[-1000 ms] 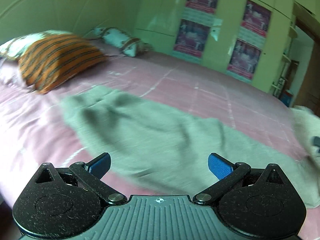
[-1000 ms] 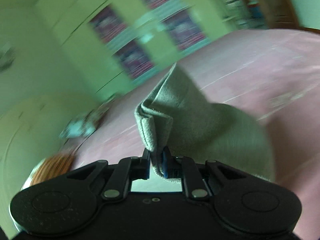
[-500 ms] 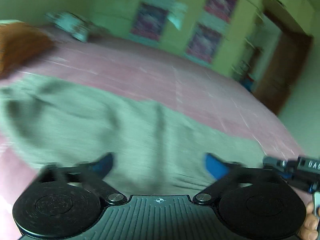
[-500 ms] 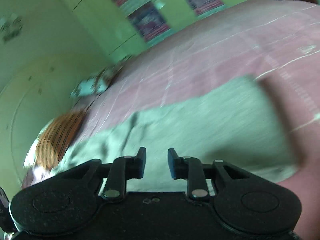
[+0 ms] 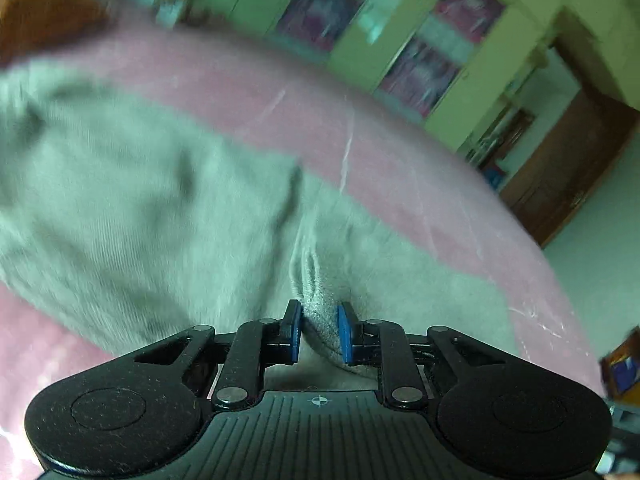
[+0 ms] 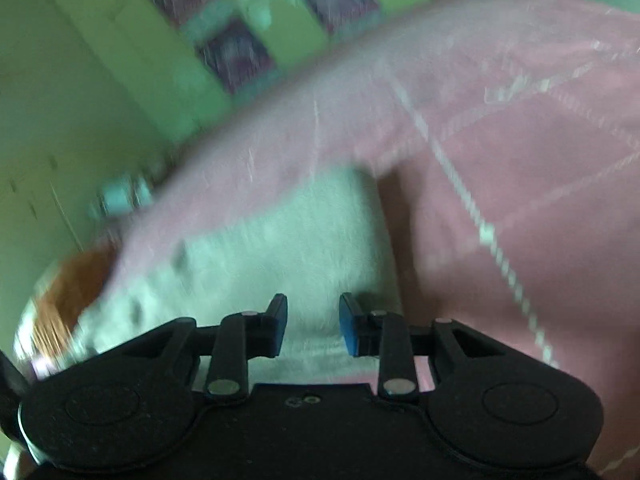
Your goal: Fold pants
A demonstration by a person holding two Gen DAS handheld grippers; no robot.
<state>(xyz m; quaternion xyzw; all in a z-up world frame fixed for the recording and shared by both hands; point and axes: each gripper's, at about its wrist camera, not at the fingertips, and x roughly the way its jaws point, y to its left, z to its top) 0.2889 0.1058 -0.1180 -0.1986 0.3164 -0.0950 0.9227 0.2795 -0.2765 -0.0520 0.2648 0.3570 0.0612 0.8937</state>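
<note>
The pants (image 5: 168, 200) lie flat on the pink bed (image 5: 400, 168), long axis running leftward from my left gripper (image 5: 319, 330), whose jaws pinch a raised fold. My right gripper (image 6: 313, 322) hovers over the cloth's end, jaws spread and empty.

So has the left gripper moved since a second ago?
Yes. The left gripper went forward and down to the pants and closed on a fold; the pink bedsheet now lies nearer.

Pants (image 5: 140, 208) smeared by motion blur and cut off at left edge, orange pillow (image 6: 68, 292) a blurred patch, wall posters (image 5: 432, 68) illegible, pink bedsheet (image 6: 500, 152) pattern streaked.
</note>
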